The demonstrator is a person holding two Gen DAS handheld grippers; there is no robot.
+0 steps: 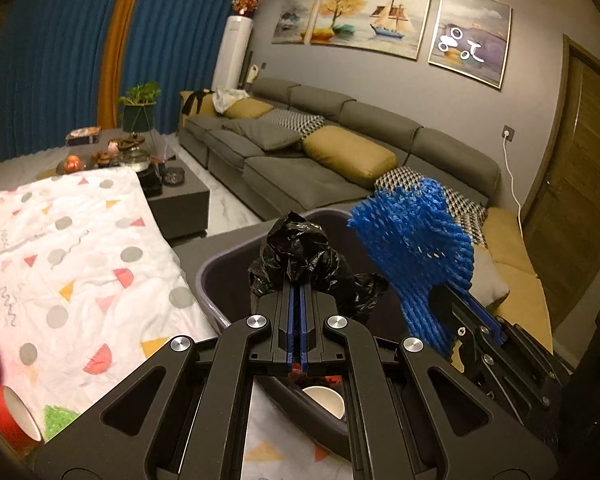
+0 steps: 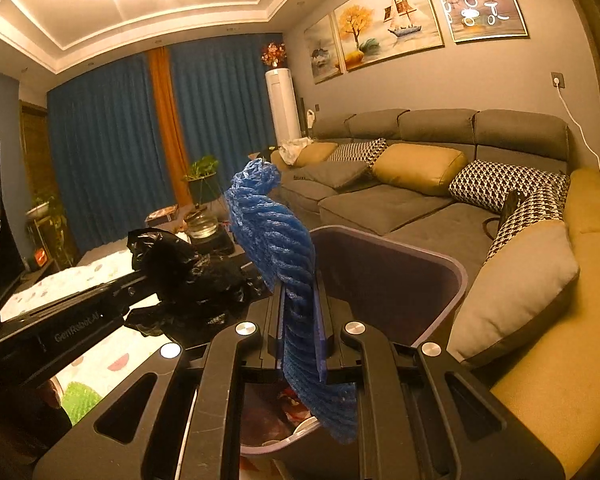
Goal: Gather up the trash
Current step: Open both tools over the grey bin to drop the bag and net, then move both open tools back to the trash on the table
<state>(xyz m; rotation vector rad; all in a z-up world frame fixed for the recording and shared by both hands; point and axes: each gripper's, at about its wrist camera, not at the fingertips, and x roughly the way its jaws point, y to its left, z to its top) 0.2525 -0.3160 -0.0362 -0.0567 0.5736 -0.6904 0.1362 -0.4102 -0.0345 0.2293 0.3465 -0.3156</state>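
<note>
My left gripper (image 1: 298, 288) is shut on a crumpled black plastic bag (image 1: 300, 248) and holds it over the open purple-grey trash bin (image 1: 208, 276). Beside it on the right, my right gripper (image 2: 300, 280) is shut on a blue foam net sleeve (image 2: 272, 232), also above the bin (image 2: 452, 276). The same sleeve (image 1: 416, 248) shows at the right of the left wrist view, and the black bag (image 2: 180, 268) at the left of the right wrist view. Inside the bin lie a white cup (image 1: 324, 400) and some reddish scraps.
A table with a white patterned cloth (image 1: 72, 260) lies left of the bin, with a red tape roll (image 1: 8, 416) at its near corner. A grey sofa (image 1: 308, 172) with cushions runs behind and to the right. A dark coffee table (image 1: 180, 196) stands farther back.
</note>
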